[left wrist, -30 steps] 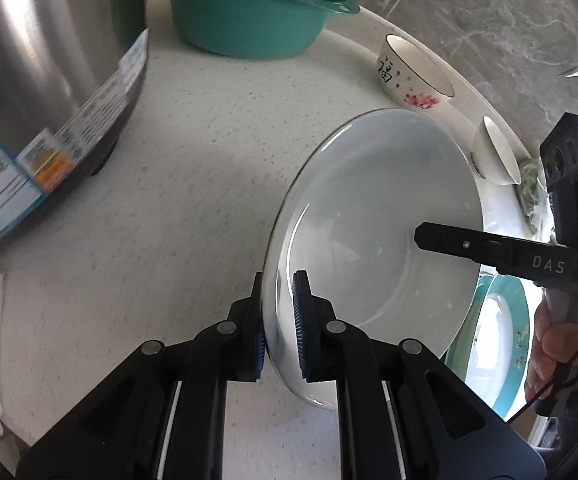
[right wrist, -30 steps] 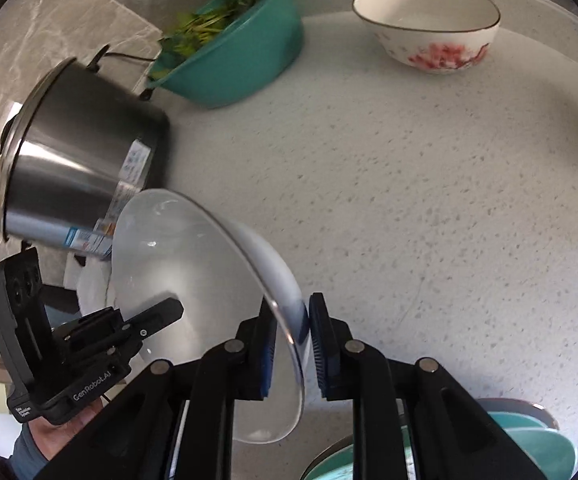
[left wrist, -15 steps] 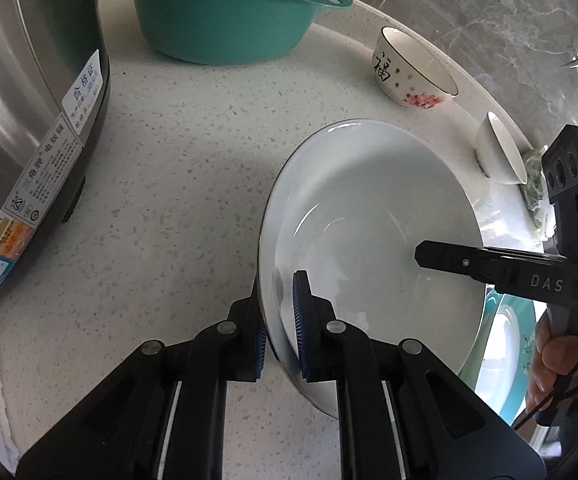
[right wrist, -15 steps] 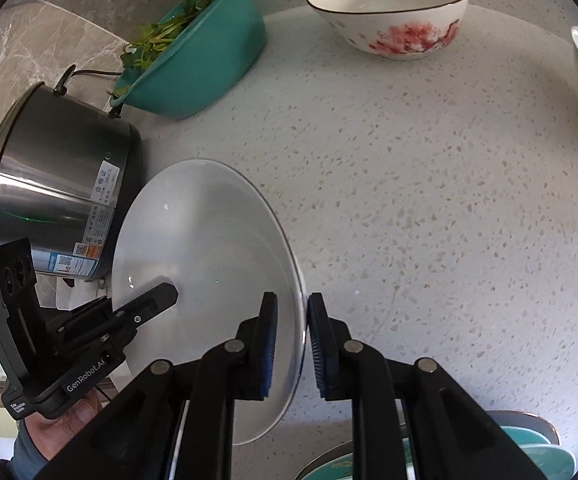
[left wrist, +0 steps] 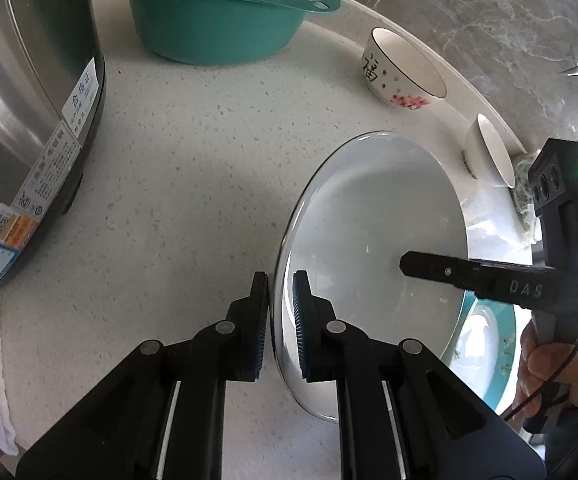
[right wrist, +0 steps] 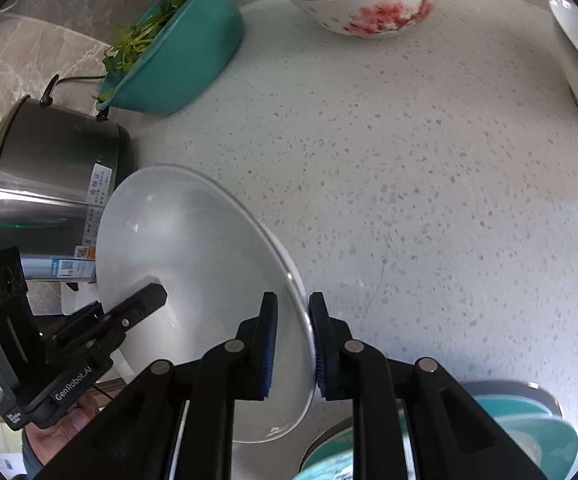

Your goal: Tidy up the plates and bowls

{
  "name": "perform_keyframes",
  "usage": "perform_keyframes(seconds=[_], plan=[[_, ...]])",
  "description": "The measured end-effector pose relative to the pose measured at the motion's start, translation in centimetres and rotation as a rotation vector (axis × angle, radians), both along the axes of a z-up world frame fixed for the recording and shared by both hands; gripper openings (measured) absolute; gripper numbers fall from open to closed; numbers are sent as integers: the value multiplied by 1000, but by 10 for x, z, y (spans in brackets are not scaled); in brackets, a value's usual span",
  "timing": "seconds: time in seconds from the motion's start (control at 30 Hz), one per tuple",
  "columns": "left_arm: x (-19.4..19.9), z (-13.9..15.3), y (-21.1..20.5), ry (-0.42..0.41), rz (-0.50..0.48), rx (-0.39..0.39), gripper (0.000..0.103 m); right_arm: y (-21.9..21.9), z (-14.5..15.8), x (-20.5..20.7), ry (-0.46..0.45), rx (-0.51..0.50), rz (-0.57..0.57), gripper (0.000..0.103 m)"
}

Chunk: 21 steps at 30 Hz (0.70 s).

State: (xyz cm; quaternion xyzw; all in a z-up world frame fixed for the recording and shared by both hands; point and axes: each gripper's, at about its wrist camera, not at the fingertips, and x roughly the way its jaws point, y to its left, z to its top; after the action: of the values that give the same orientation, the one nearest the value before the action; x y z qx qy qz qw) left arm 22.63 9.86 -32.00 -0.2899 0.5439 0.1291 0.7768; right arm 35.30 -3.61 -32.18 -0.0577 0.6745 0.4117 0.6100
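A white plate (left wrist: 373, 216) tilts above the counter — over teal plates (right wrist: 529, 424); a flowered bowl (left wrist: 403, 70) and a white bowl (left wrist: 489, 152) sit beyond.

plate (left wrist: 373, 232) between both tongs | pot (left wrist: 21, 120) left | basin (left wrist: 217, 20) behind | stack (left wrist: 485, 344) perhaps beneath

A speckled white countertop (left wrist: 193, 168) carries everything. On it stand a steel cooker (left wrist: 21, 120), a teal basin of greens (left wrist: 217, 28), a flowered bowl (left wrist: 403, 70) and a plain white bowl (left wrist: 487, 152).
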Motion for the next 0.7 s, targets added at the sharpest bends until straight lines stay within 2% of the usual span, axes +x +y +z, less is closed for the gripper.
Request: perform_keyframes(seconds=[0.17,0.33,0.53,0.7], plan=[[-2,3,-6,31,-15,-22,10,-5,6,3,25,-19,4,19],[2,-6,-5,58,-10,-31,10,1,-1,2,26,-48,13,19],[4,-17,5,51,15,-33,10,13,-7,-4,10,-56,28,19],[2,-25,10,38,38,-42,17,23,-8,-12,-3,-42,44,22]])
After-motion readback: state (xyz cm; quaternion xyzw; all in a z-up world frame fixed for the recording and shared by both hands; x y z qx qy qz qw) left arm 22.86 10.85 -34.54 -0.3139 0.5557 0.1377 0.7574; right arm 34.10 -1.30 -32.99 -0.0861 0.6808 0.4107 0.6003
